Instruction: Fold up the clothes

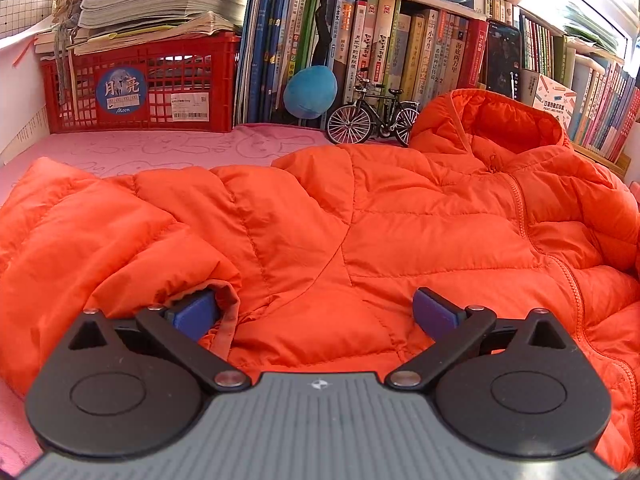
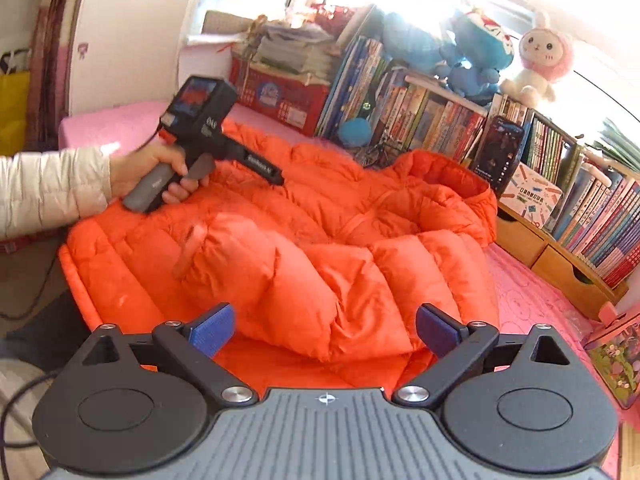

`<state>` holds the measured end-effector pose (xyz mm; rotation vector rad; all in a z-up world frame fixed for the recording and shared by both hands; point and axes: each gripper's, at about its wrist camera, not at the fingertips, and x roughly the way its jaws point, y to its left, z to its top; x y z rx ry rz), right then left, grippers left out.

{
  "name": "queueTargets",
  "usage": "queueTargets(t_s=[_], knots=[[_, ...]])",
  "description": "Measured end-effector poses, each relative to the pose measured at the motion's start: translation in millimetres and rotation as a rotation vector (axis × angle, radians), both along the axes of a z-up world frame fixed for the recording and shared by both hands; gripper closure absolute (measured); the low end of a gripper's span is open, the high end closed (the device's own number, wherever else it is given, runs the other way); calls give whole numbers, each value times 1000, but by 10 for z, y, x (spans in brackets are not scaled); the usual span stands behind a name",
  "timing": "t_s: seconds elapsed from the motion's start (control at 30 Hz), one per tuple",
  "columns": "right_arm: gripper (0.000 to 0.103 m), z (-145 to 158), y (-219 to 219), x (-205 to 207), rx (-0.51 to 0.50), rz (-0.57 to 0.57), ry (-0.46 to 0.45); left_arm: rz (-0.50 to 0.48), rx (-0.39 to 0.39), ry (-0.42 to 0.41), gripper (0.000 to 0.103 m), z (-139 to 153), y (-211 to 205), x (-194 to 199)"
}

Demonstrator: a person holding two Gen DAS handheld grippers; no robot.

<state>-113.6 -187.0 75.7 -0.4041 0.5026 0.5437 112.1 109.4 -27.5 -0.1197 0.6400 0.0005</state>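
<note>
**Orange jacket spread along the desk, cuff at the left hand-held gripper**

Orange quilted down: the jacket (image 1: 400,216) lies zipped, front up, on the pink cover of the desk (image 1: 168,144), its long axis running side to side along the row of books (image 1: 400,52) at the back edge. The hem is toward the left end of the desk and the hood (image 1: 492,120) toward the right end, propped near the books.

At the left, a sleeve is drawn across the body, and its cuff (image 1: 226,312) sits against the left finger (image 1: 192,316) of the left hand-held gripper (image 1: 316,316). That gripper's jaws are spread wide and pinch nothing; the cuff is beside one finger, not between the two. The jacket body fills the space straight ahead of it.

Farther right, the right hand-held gripper (image 2: 326,330) also stands spread and empty, above the near edge of the desk, with the other sleeve (image 2: 320,280) lying folded over the body just in front of it.

Both sleeves lie inward while the body is still at full length, so my judgement is a partly folded jacket. The left gripper is nearer the hem end, the right nearer the hood end, so any fold across the long axis would bring one of those ends toward the other.
</note>
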Motion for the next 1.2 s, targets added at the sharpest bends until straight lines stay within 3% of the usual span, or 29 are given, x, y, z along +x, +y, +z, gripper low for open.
queueTargets(t_s=[0.2, 0.27, 0.33, 0.4, 0.53, 0.8, 0.97, 1.07, 1.13, 1.2], knots=[[15, -159, 491, 164, -41, 36, 0, 3, -2, 1, 0, -2, 3, -1], [31, -217, 657, 220, -58, 49, 1, 3, -2, 1, 0, -2, 5, 0], [64, -305, 760, 282, -98, 26, -10, 3, -4, 1, 0, 0, 11, -1], [85, -353, 659, 380, -117, -58, -12, 3, -6, 0, 0, -1, 17, -3], [90, -243, 194, 558, -109, -283, -62, 1, -7, 0, 0, -3, 23, -7], [92, 259, -1402, 1072, -228, -947, -465, 1, 0, 4, 0, 0, 21, -5], [91, 99, -2197, 1490, -105, -1129, -328, 1, 10, 10, 0, 4, 5, 5], [81, -8, -2668, 1742, -24, -1228, -234, 0, 16, 13, 0, 5, -4, 9], [51, -79, -2982, 1910, 31, -1293, -169, 1, 19, 15, 0, 3, -7, 12], [31, -141, -2650, 1968, 45, -1179, -154, 0, 22, 16, 0, 4, -13, 12]])
